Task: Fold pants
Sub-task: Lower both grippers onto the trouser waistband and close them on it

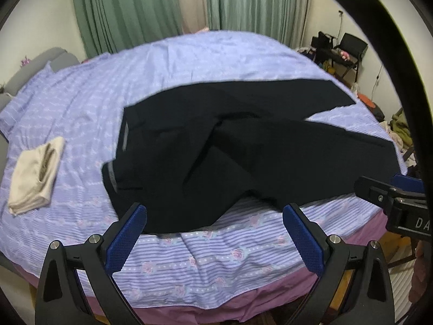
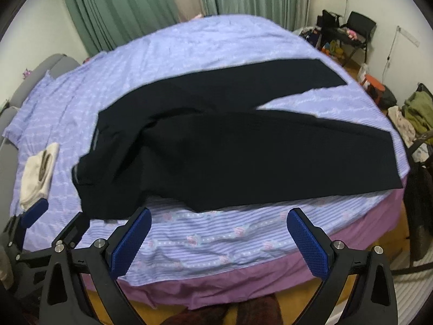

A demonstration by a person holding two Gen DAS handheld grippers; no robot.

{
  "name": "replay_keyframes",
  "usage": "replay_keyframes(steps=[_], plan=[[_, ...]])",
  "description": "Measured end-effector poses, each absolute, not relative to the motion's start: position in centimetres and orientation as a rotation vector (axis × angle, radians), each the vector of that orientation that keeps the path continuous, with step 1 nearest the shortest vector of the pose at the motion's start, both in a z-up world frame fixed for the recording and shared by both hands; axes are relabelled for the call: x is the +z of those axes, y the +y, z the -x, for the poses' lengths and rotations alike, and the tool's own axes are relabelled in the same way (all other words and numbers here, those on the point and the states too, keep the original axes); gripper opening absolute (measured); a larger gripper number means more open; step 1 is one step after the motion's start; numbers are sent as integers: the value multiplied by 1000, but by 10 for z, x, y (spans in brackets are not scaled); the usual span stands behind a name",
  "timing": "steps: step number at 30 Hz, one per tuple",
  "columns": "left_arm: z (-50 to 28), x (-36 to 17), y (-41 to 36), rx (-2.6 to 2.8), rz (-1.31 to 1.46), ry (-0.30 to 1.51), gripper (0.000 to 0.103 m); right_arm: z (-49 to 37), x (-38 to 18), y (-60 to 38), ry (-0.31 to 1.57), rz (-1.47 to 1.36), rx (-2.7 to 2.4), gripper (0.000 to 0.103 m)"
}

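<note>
Black pants (image 1: 230,151) lie spread on the purple striped bed (image 1: 205,265), waistband to the left, two legs fanned out to the right. They also show in the right wrist view (image 2: 230,157). My left gripper (image 1: 215,222) is open and empty, above the bed's near edge just short of the pants' seat. My right gripper (image 2: 219,224) is open and empty, near the lower leg's near edge. The right gripper also shows at the right edge of the left wrist view (image 1: 395,197). The left gripper shows at the lower left of the right wrist view (image 2: 35,216).
A folded cream garment (image 1: 35,170) lies on the bed's left side. Grey headboard (image 1: 40,65) at the left, green curtains (image 1: 162,8) behind. A chair and cluttered floor (image 2: 357,35) lie to the right of the bed. The bed's pink skirt (image 2: 243,279) marks its near edge.
</note>
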State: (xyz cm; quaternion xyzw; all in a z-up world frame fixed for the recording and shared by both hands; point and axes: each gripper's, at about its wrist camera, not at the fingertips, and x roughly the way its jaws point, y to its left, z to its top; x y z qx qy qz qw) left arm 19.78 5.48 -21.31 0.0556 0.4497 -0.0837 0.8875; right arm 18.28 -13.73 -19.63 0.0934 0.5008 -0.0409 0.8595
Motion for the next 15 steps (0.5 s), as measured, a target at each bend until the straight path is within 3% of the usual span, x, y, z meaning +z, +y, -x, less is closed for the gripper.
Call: replay_keyframes(steps=[15], plan=[[-240,-327,31,-187,-186,1015,88,-226,-325,-147,1179,-290,-63,79]])
